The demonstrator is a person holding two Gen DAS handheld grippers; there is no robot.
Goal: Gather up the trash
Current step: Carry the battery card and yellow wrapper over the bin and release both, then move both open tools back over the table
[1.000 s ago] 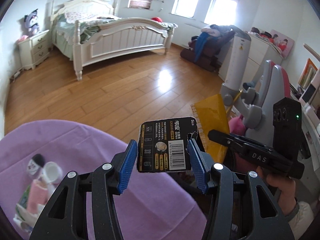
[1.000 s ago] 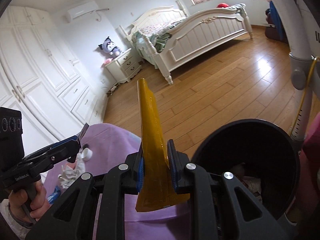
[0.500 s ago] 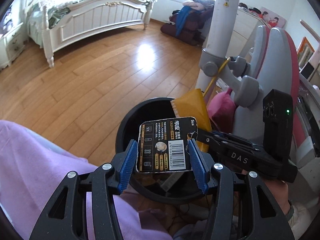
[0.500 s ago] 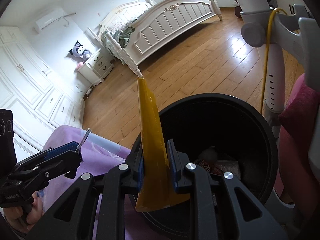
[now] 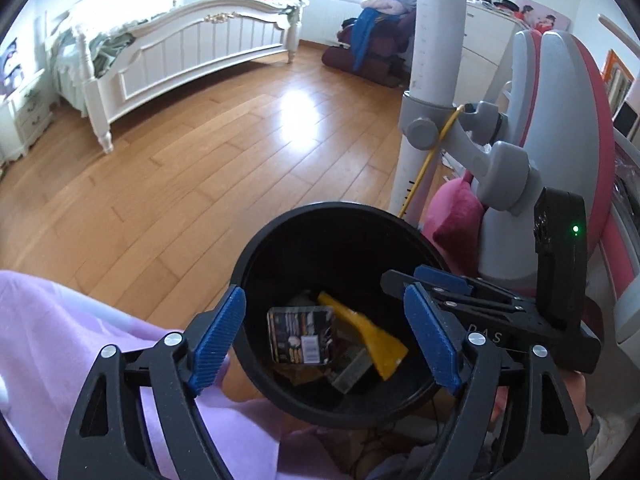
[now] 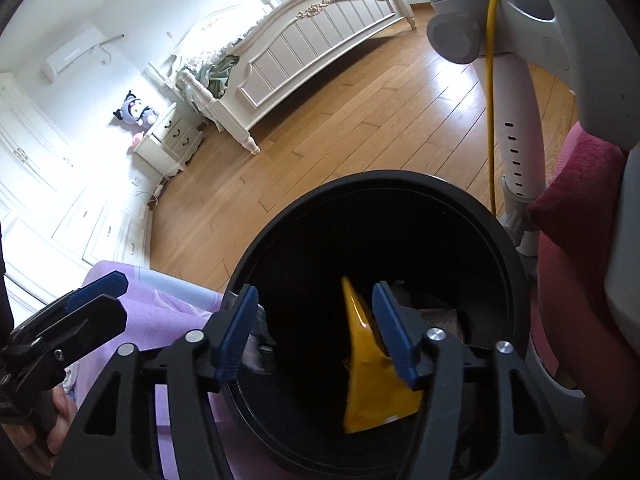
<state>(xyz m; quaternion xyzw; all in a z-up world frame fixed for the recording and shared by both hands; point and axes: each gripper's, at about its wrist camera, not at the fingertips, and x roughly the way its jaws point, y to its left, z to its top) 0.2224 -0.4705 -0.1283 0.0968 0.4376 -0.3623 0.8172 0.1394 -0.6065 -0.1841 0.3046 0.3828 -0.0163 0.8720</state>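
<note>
Both grippers, left [image 5: 324, 340] and right [image 6: 316, 332], were opening over the black bin [image 5: 256, 256]. The yellow wrapper [image 6: 372, 392] touched one pad and might've clung instead of dropping.

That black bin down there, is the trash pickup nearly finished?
Partly. The battery card and yellow wrapper lie inside the black bin. The left gripper and right gripper are opening above it, gripping nothing. Whether trash remains on the purple cloth isn't visible.

Right gripper [image 6: 316, 330] jaws opening above black bin [image 6: 280, 240]; yellow wrapper [image 6: 370, 376] against right pad.
</note>
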